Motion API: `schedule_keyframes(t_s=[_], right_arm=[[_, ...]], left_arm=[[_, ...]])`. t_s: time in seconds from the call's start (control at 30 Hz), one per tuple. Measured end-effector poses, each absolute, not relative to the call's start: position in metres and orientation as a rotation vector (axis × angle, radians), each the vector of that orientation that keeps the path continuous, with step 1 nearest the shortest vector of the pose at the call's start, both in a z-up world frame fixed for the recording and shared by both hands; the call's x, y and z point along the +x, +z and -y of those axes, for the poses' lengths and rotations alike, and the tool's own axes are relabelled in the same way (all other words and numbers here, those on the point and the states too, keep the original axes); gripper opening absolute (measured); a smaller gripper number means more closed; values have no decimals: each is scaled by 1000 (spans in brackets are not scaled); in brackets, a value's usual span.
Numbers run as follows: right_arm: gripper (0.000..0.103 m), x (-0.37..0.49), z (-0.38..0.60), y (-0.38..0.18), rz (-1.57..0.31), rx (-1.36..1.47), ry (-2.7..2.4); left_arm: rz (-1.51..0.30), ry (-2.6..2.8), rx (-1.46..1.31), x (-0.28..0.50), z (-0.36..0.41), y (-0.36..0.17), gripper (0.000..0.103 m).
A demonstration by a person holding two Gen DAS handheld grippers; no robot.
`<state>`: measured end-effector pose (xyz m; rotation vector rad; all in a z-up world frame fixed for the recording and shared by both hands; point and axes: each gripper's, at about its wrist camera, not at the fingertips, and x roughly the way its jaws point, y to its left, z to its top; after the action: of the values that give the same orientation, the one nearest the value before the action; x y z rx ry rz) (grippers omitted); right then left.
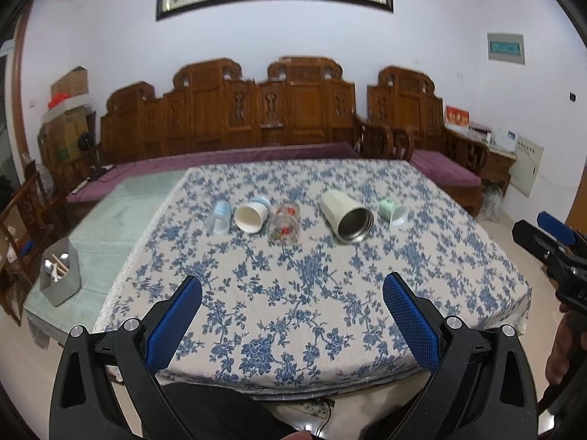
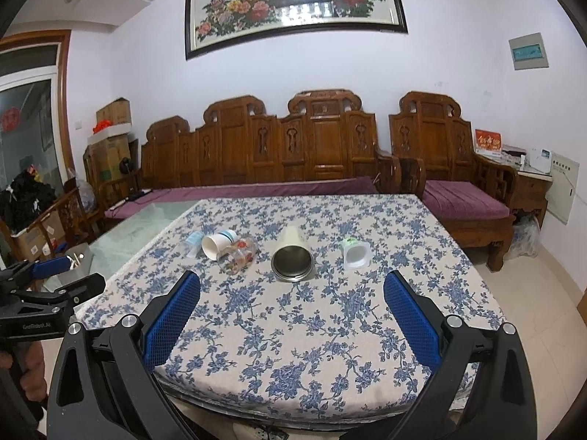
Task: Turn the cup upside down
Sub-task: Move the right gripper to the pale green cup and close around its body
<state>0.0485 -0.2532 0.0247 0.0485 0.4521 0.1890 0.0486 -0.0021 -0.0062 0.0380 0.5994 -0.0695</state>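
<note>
— So how far is the task?

— Not started, I think. All cups lie on their sides in a row at the far middle of the table [image 2: 367, 330]; the steel-lined tumbler [image 2: 292, 256] too. The left gripper [image 1: 292, 302] and right gripper [image 2: 291, 300] hover near, jaws wide, holding nothing.

— What is left?

— Grasp one, then turn its mouth down.

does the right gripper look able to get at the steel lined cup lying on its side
Probably yes: the right gripper is open, the steel-lined cup lies straight ahead, mouth toward it, with only bare tablecloth between and clear gaps beside it.
</note>
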Motion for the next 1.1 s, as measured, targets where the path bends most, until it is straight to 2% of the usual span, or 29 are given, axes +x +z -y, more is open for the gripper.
schedule_keyframes(t_s=[0.47,1.1], right_arm=[[100,166,242,-7,-574,11,227],[100,378,197,-81,-942,-129,336]], left_arm=[[-792,-97,40,150,-10,-55,95],[-954,-74,75,259,-45,-128,95]])
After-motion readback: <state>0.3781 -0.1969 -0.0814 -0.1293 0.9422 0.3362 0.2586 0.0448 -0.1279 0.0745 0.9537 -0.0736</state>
